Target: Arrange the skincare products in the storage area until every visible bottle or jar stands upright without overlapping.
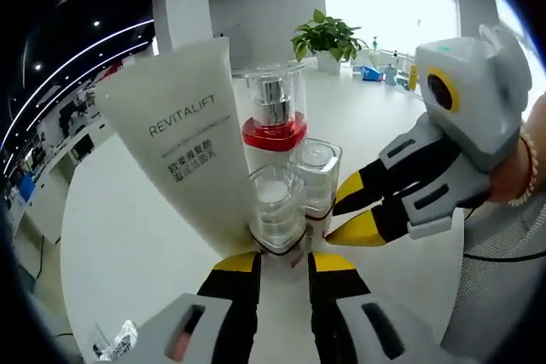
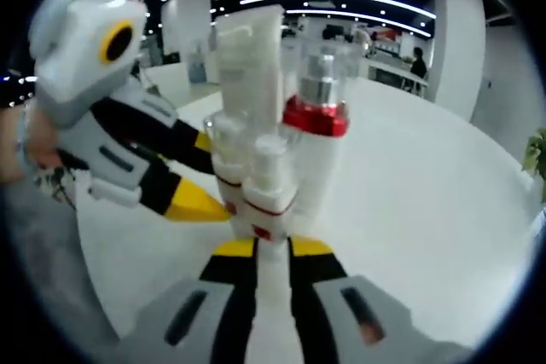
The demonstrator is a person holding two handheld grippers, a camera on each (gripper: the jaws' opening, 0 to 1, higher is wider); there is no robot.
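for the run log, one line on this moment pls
tube, pump bottle, two small bottles upright, clustered | left gripper, right gripper flanking | table

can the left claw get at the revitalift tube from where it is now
Probably not directly. The REVITALIFT tube stands behind and beside the small clear jar, which sits right ahead of the left claw. The right claw also crowds that cluster from the other side.

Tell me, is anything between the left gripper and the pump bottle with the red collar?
Yes. In the left gripper view, a small clear-capped bottle stands directly ahead of the left gripper, with the pump bottle behind it. The tube flanks it on one side, a square-capped bottle on the other.
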